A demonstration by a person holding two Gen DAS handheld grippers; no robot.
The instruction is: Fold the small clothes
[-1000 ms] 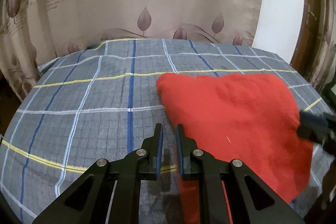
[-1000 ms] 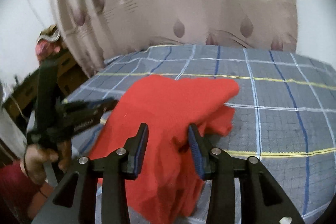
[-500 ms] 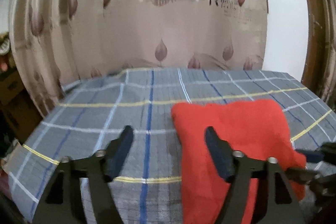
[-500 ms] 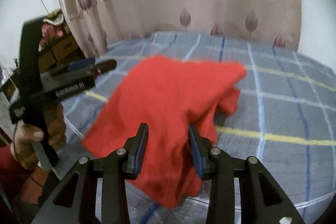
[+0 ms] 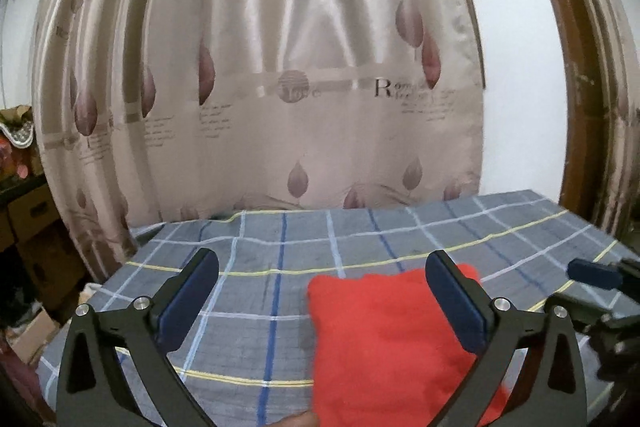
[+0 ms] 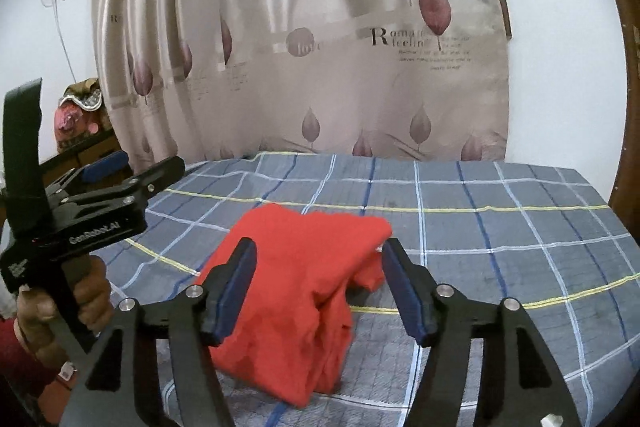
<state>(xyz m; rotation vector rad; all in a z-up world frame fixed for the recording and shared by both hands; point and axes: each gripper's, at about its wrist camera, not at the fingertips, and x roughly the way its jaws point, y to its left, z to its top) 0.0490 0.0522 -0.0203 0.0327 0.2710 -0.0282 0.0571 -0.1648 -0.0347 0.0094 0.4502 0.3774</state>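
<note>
A folded red garment lies on the grey plaid bed cover. It also shows in the right wrist view, bunched into a thick fold near the front edge. My left gripper is open and empty, held above and left of the garment. My right gripper is open and empty, its jaws wide on either side of the garment, apart from it. The left gripper also shows in the right wrist view, held in a hand at the far left.
A beige curtain with leaf prints hangs behind the bed. Cardboard boxes stand on the left. A brown wooden frame runs along the right. The plaid cover stretches right of the garment.
Both grippers opened and let go of the red garment, which now rests on the cover. Both pulled back and tilted up, so more curtain shows.
</note>
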